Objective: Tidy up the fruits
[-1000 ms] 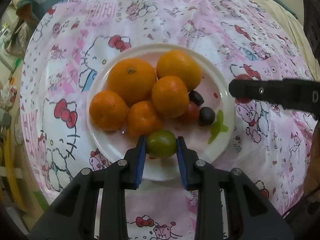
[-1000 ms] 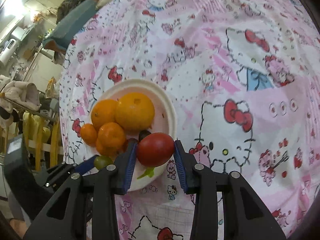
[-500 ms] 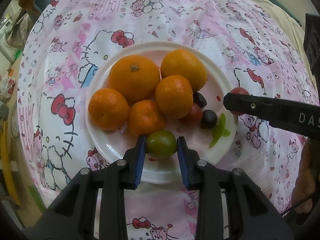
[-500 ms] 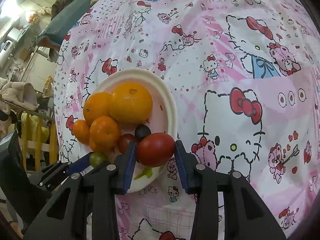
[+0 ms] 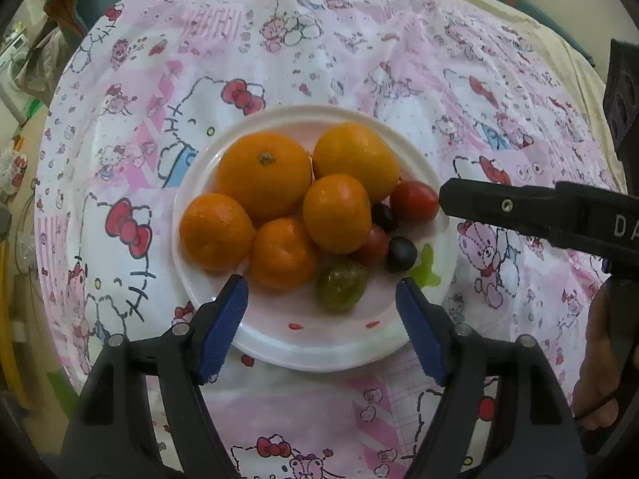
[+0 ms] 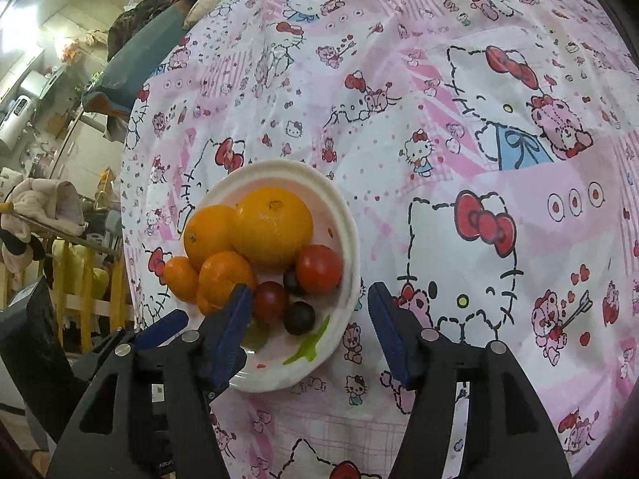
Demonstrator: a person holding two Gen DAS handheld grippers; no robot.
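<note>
Between my left gripper's [image 5: 321, 293] blue-padded jaws, low in the left wrist view, sits the small green tomato [image 5: 342, 285] on the round white plate [image 5: 319, 353]. The jaws have just been opening and now stand wide, pads clear of the tomato on both sides, so I hold nothing there. Above it, five orange citrus fruits [image 5: 264, 181] crowd the middle of the plate, touching one another.

Over at the right of that view, my right gripper's black finger [image 5: 519, 209] reaches in from the frame edge, its tip just beside the large red tomato [image 5: 414, 202] near the plate's right rim. A smaller red tomato [image 5: 373, 244] and two dark round fruits [image 5: 401, 254] lie between the citrus and a flat green leaf-shaped piece [image 5: 425, 269].

In the right wrist view, my right gripper [image 6: 309, 299] has likewise just been opening; its jaws are spread apart and empty, and the large red tomato [image 6: 319, 268] rests on the plate [image 6: 347, 215] above and ahead of them. The plate sits on a pink-and-white cartoon-cat tablecloth [image 6: 459, 127] that fills most of both views.
</note>
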